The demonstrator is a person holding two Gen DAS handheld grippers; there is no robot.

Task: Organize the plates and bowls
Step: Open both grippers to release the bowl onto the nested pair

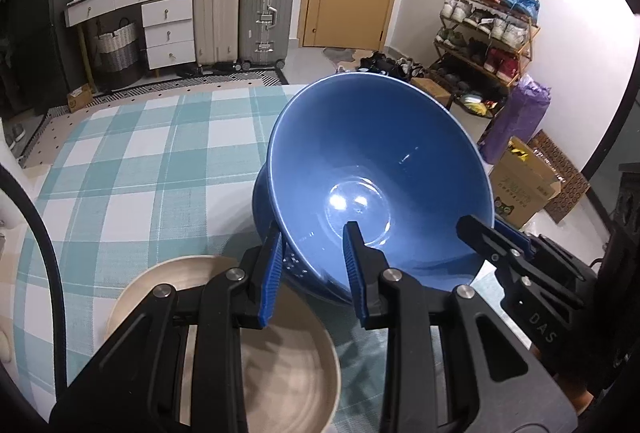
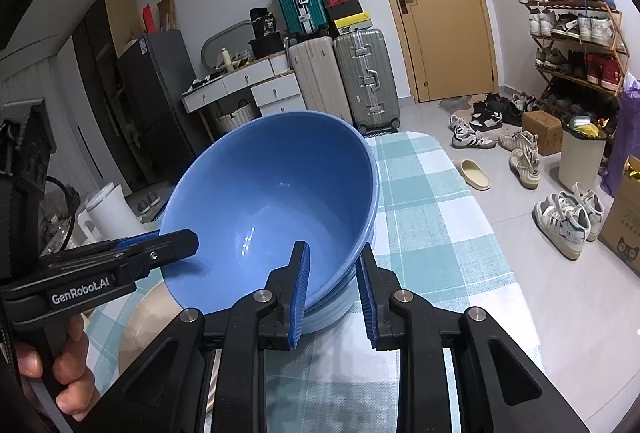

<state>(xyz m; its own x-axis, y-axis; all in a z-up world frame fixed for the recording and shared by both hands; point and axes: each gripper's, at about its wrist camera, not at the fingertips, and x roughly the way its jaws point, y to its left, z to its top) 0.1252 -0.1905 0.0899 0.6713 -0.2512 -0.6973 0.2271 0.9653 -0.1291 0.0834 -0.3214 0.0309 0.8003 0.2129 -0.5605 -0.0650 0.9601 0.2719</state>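
A large blue bowl [image 1: 380,161] is tilted, with its rim between the fingers of both grippers. My left gripper [image 1: 314,269] straddles its near-left rim, one finger outside and one inside. My right gripper [image 2: 334,289] straddles the rim at the other side, and it shows in the left wrist view [image 1: 492,237]. The bowl [image 2: 272,201] rests on a stack of pale blue plates [image 2: 336,307]. A beige plate [image 1: 280,365] lies on the checked tablecloth [image 1: 132,169] below my left gripper. The left gripper also shows in the right wrist view [image 2: 168,245].
The table edge [image 2: 472,193] drops to a floor with shoes and a bin at the right. Suitcases [image 1: 244,17], a drawer unit and a door stand beyond the far edge. A cardboard box [image 1: 524,185] sits right of the table.
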